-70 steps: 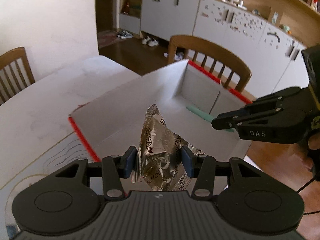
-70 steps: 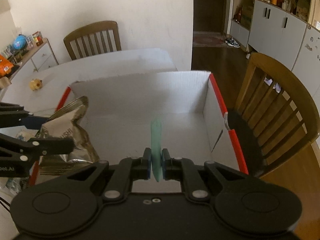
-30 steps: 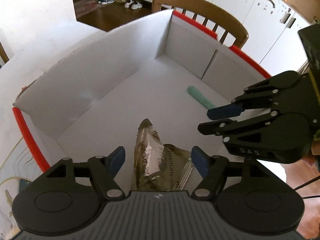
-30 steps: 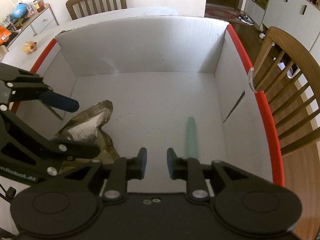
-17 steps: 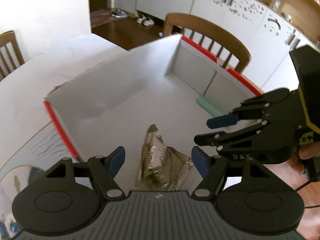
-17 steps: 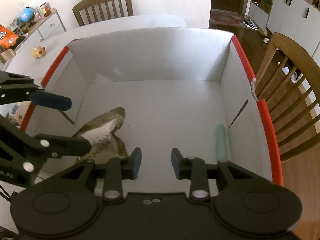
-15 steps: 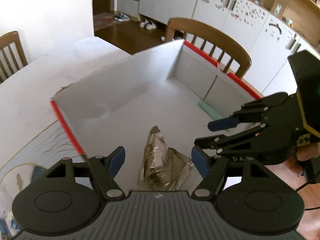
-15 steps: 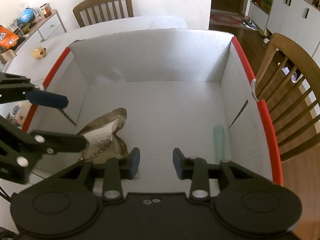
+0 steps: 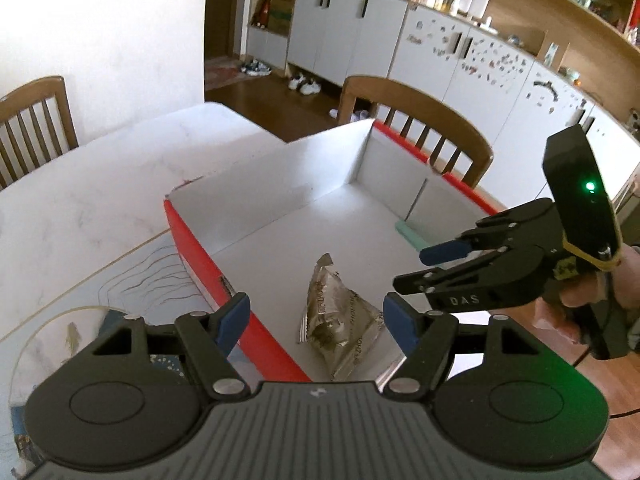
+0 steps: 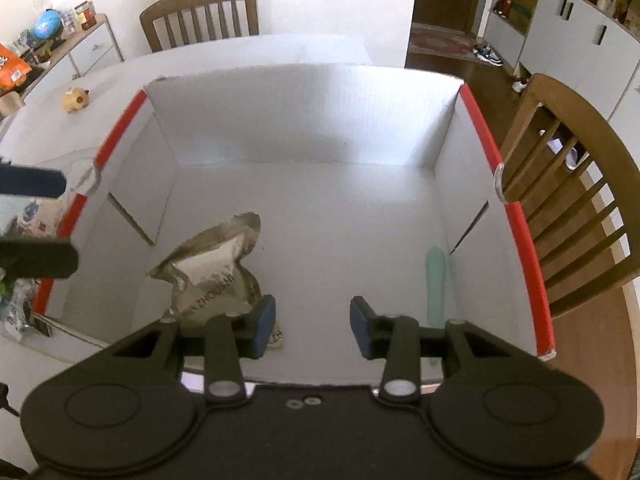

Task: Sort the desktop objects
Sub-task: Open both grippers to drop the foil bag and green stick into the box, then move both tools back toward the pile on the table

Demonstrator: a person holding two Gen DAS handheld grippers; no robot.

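Note:
A white cardboard box with red rims stands on the table. On its floor lie a crumpled silver snack packet at the left and a pale green stick against the right wall. My left gripper is open above the box's near left rim, with nothing between its fingers. My right gripper hangs over the box's near edge; its jaws are opening and nothing is between them. A hand holds its grip in the left wrist view.
A small yellow toy sits on the white table beyond the box. Packets and papers lie left of the box. Wooden chairs stand at the right side and far end of the table.
Both grippers let go of their objects into the box and rose. The left one drew back toward the left rim; the right one's jaws widened. The green stick rolled to the right wall.

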